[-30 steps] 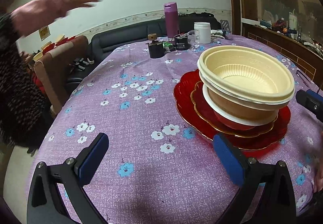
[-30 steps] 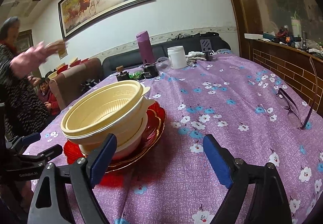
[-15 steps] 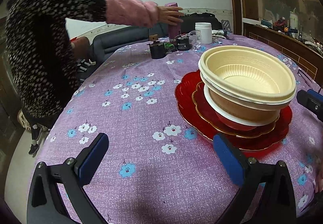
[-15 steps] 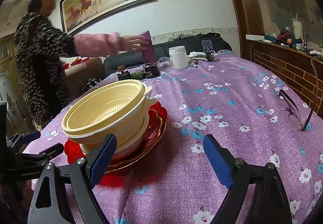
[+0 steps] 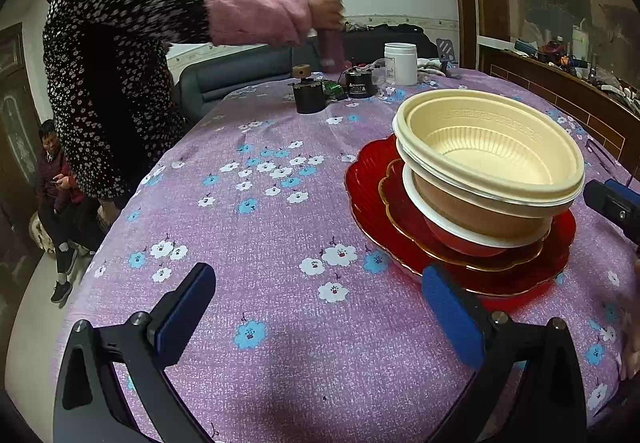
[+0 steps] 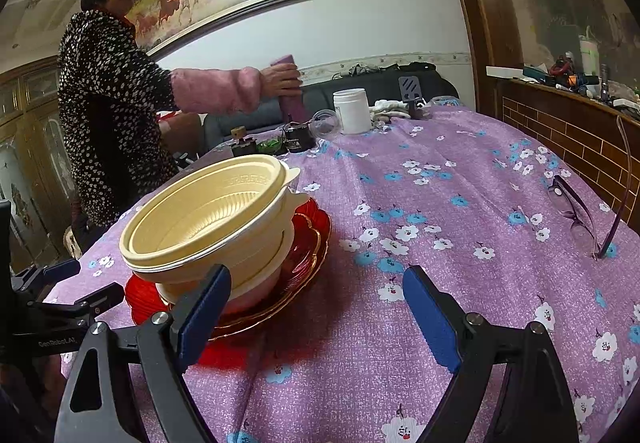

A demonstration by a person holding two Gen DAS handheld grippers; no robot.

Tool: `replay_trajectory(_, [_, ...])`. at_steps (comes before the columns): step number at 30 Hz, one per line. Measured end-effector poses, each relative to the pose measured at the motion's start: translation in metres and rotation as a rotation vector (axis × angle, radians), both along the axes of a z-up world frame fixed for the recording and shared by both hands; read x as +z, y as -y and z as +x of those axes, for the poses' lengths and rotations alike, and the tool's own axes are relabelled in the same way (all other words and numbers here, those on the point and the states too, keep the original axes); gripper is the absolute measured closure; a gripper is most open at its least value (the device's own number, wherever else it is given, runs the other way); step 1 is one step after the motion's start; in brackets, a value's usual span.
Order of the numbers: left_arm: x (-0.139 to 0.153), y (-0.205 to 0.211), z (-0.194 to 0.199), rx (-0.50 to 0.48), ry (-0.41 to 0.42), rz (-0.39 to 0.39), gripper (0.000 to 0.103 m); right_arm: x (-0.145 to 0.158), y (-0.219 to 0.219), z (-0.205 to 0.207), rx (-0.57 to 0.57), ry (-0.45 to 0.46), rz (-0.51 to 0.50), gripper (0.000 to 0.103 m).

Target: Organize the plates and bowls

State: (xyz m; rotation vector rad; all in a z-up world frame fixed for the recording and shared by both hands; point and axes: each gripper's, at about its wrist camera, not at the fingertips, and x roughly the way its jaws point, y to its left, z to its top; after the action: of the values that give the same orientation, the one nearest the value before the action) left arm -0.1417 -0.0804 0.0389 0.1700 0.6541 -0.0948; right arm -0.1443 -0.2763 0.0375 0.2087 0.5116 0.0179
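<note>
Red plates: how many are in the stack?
2: a large plate on the tablecloth and a smaller gold-rimmed plate on it, under the bowls. More may be hidden.

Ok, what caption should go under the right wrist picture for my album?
Open right tongs beside cream bowls stacked on red plates, while a woman grabs a purple bottle.

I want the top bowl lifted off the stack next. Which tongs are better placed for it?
Probably the right tongs: their left pad already sits beside the cream bowl rim, open. The left tongs, also open, face mostly bare tablecloth, with the stack off to their right.
</note>
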Motion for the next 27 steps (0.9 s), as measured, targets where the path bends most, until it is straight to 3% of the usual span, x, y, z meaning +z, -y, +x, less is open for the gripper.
replay_trajectory(27, [-0.0004, -0.0004, 0.0024, -0.008, -0.013, -0.011, 0.0, -0.0004, 0.0009, 0.002, 0.0, -0.005, 0.001, 0.012])
